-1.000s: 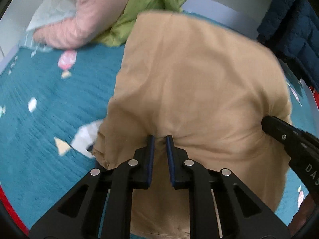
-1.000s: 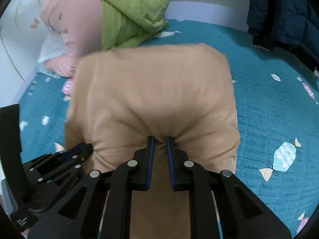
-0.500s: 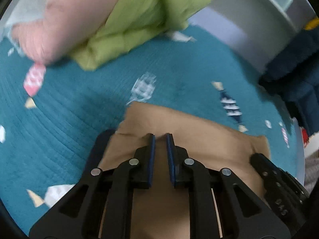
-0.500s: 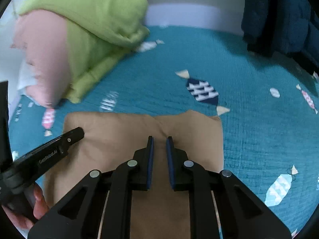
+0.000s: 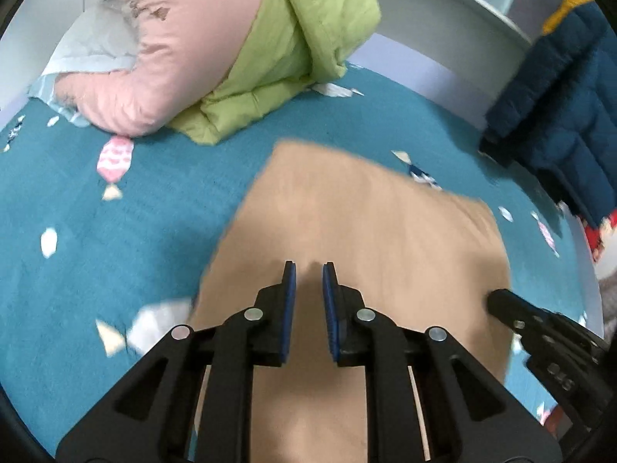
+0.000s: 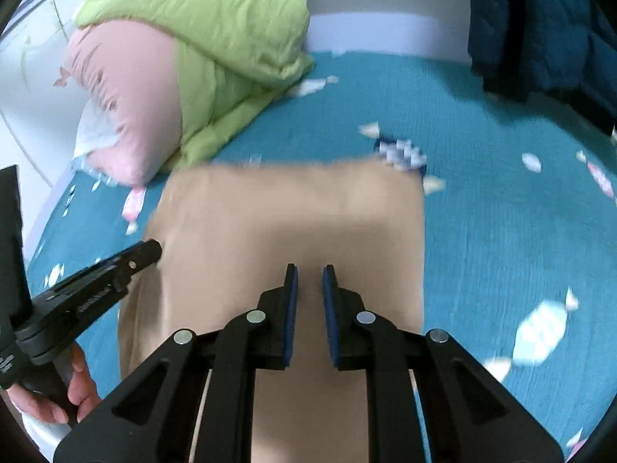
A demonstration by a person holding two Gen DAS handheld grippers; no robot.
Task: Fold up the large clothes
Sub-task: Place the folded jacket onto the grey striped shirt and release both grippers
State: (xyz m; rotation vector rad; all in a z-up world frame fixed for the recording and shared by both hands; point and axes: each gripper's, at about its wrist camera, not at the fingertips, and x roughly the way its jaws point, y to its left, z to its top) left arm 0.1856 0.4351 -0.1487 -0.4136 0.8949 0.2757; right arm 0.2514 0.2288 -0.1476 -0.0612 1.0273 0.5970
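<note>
both grippers, left [image 5: 309, 270] and right [image 6: 309, 272], apparently pinching tan garment [image 5: 370, 223], teal bedspread [image 5: 135, 212]

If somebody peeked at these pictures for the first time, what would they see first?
Probably the big tan garment spread flat in the middle of the teal bedspread with its candy pattern, with both black tools over its near edge: the right tool and the left tool. Next, the bright green quilt and pink bedding piled at the far left, and a dark blue puffy jacket at the far right.
</note>
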